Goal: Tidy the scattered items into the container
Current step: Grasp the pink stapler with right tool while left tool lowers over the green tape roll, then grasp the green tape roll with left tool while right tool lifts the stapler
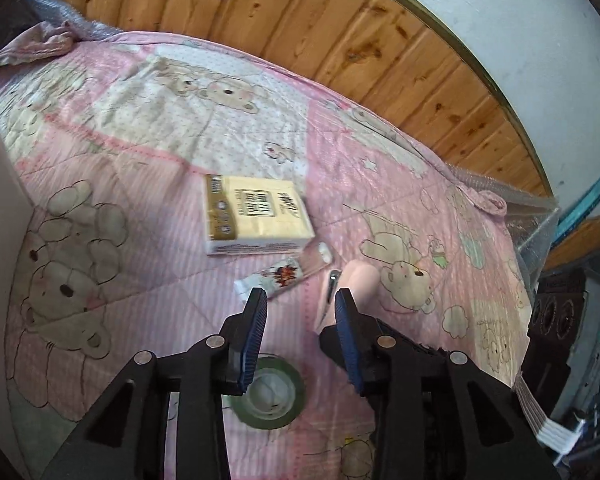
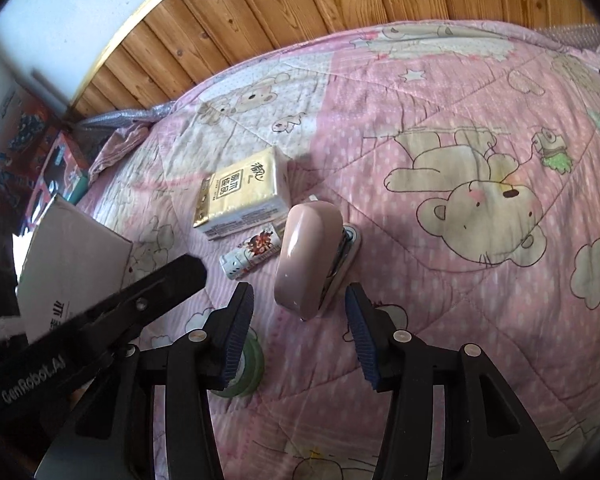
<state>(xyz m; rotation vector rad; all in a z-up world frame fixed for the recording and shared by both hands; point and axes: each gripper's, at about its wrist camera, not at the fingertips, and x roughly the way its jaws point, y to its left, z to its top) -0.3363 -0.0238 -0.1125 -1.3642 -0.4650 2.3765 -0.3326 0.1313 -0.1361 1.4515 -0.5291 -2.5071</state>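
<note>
Nearest of all, the right gripper (image 2: 300,312) hangs over the bed with its jaws wide and nothing between them, lined up on the pink stapler (image 2: 306,256) just ahead. That spacing looks chosen to straddle the stapler's body, which lies lengthwise toward the camera, so a straight push forward would likely bring the pads to either side.

The left gripper (image 1: 302,308) is likewise empty, jaws spread, above the green tape roll (image 1: 266,394), which lies flat on the pink bear quilt (image 1: 140,272) partly under its left finger.

Just beyond the stapler, touching or nearly so, lies a small printed packet (image 2: 256,250), and behind that a yellow tissue pack (image 2: 244,196), flat with its label up. The items are clustered, so the stapler may nudge the packet when lifted.

At the near left of the right wrist view stands a cardboard box (image 2: 76,256), seemingly the container, within easy reach of the left gripper. Farthest off, the wooden wall panelling (image 2: 300,0) runs behind the bed.
</note>
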